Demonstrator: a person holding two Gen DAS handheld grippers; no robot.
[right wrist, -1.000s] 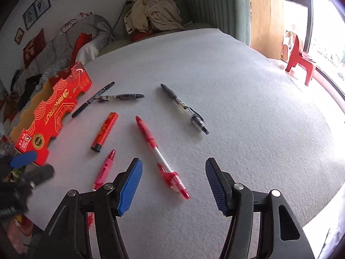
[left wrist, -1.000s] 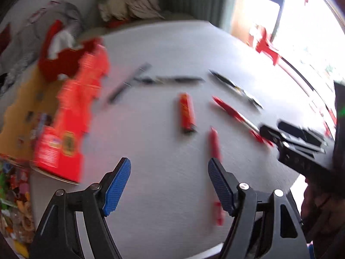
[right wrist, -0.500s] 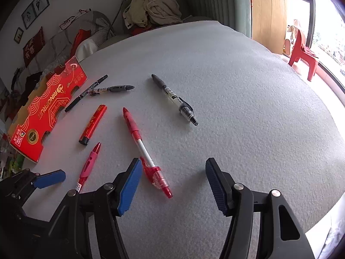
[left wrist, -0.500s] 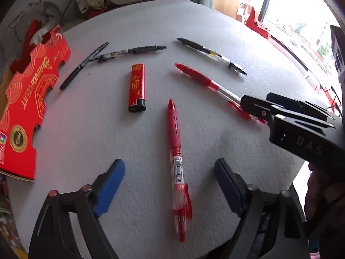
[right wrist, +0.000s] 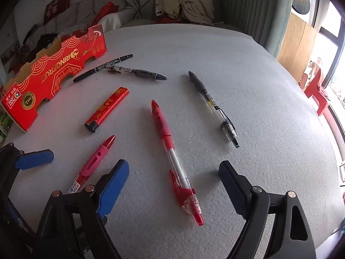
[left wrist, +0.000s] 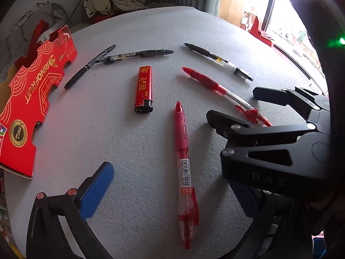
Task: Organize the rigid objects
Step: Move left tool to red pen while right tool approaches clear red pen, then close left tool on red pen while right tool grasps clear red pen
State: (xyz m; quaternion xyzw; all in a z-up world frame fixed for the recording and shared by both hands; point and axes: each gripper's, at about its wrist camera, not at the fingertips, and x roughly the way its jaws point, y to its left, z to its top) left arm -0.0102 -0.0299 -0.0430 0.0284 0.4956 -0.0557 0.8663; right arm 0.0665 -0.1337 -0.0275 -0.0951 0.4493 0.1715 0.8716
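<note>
Several pens and a red lighter [left wrist: 143,89] lie on a grey table [left wrist: 215,32]. My left gripper [left wrist: 172,192] is open, low over the near edge, straddling a red pen with a pink grip [left wrist: 184,149]. My right gripper [right wrist: 174,185] is open around the clip end of a second red pen [right wrist: 172,153]; it also shows in the left wrist view [left wrist: 237,105]. A black gel pen [right wrist: 213,108] lies to the right. A grey-grip pen [right wrist: 138,72] and a thin black marker [right wrist: 101,68] lie at the back left. The lighter also shows in the right wrist view [right wrist: 107,109].
A red "Rinofruit" cardboard box [left wrist: 30,99] stands on the table's left edge, also in the right wrist view [right wrist: 51,73]. A sofa with clothes [right wrist: 185,6] is behind the table. A red plastic chair [right wrist: 317,90] stands by the window at right.
Both grippers have moved closer together and lower over the near edge. The right gripper now centres on the second red pen. The pens and lighter have not moved.
</note>
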